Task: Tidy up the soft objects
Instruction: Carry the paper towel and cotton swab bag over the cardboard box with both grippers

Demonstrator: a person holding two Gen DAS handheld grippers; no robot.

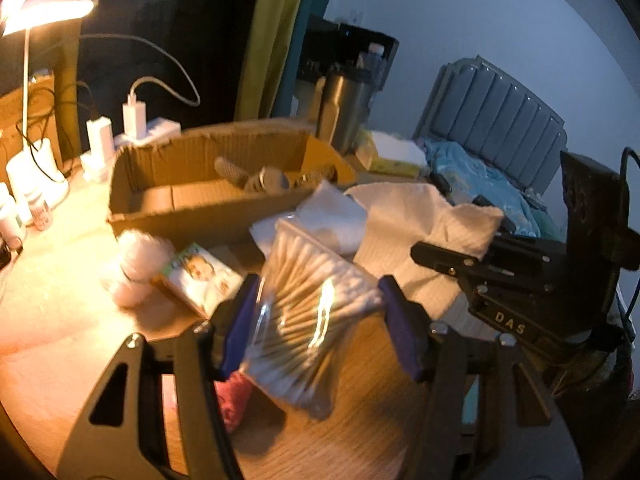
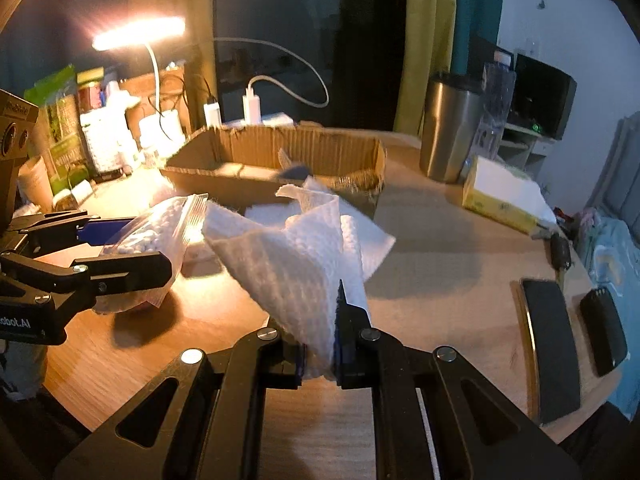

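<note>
In the left wrist view, my left gripper (image 1: 320, 320) is shut on a clear zip bag of cotton swabs (image 1: 308, 292), its blue pads pressing both sides, and the bag hangs above the wooden desk (image 1: 360, 420). The right wrist view shows the same bag (image 2: 156, 224) in the left gripper (image 2: 148, 244), with its shadow on the desk below. My right gripper (image 2: 320, 344) is shut on a crumpled white paper towel (image 2: 296, 248), lifted off the desk. From the left wrist view that towel (image 1: 420, 220) drapes over the right gripper (image 1: 424, 254). An open cardboard box (image 2: 280, 148) stands behind both.
A pink fluffy bundle (image 1: 136, 268), a small printed box (image 1: 200, 276) and a white packet (image 1: 332, 216) lie before the cardboard box (image 1: 160, 208). A steel tumbler (image 2: 452, 128), tissue box (image 2: 504, 192), phone (image 2: 552, 348) and car key (image 2: 560, 256) sit at the right. Chargers and a lamp (image 2: 140, 34) stand behind.
</note>
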